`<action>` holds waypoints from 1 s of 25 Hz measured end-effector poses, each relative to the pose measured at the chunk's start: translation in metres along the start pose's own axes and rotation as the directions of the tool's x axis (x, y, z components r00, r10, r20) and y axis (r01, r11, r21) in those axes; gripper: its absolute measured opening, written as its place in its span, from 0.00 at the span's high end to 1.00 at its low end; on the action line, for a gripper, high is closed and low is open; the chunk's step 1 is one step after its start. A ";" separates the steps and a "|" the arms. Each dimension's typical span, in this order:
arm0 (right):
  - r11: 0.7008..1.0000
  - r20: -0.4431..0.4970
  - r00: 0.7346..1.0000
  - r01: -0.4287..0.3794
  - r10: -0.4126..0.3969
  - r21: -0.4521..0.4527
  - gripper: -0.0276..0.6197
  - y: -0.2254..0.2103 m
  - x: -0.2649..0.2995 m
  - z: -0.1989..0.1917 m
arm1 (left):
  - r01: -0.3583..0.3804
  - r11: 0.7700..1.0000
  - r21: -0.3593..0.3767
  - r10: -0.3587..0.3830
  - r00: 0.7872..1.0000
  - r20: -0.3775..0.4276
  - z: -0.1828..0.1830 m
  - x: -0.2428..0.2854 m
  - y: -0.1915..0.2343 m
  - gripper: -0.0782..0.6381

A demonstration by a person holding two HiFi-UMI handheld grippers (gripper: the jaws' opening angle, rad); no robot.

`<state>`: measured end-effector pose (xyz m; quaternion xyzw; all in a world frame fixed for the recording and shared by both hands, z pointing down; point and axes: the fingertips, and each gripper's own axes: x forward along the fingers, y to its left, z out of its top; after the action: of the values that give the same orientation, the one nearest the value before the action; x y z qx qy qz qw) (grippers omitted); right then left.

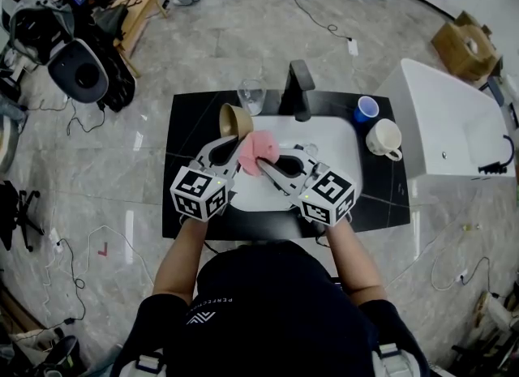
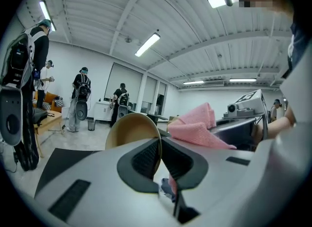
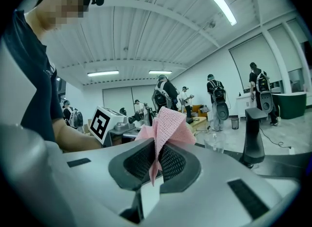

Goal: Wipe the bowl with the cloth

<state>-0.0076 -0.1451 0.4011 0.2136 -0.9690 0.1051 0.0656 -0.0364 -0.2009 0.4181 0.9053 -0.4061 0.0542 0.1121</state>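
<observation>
While the gripper bodies hide part of the white sink (image 1: 345,136), the left gripper (image 1: 233,145) pinches the rim of the tan bowl (image 1: 233,121) above it. The right gripper (image 1: 265,164) clamps the pink cloth (image 1: 259,150) just beside the bowl. The black faucet (image 1: 297,90), mug (image 1: 384,138) and glass (image 1: 251,96) stand around them.

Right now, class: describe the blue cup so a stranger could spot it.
Find the black counter with the white sink. Right of the sink stand two vessels. The blue cup is the farther one; its neighbour, the mug, is white with a handle.
</observation>
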 end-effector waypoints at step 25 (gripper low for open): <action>0.988 0.027 0.989 0.146 -0.148 0.051 0.89 -0.024 -0.012 -0.004 | -0.064 0.990 0.129 0.068 0.998 -0.020 -0.008 -0.012 -0.016 0.87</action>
<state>0.0138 -0.1605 0.4070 0.2875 -0.9487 0.1203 0.0531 -0.0328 -0.1797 0.4207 0.8960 -0.4301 0.0947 0.0569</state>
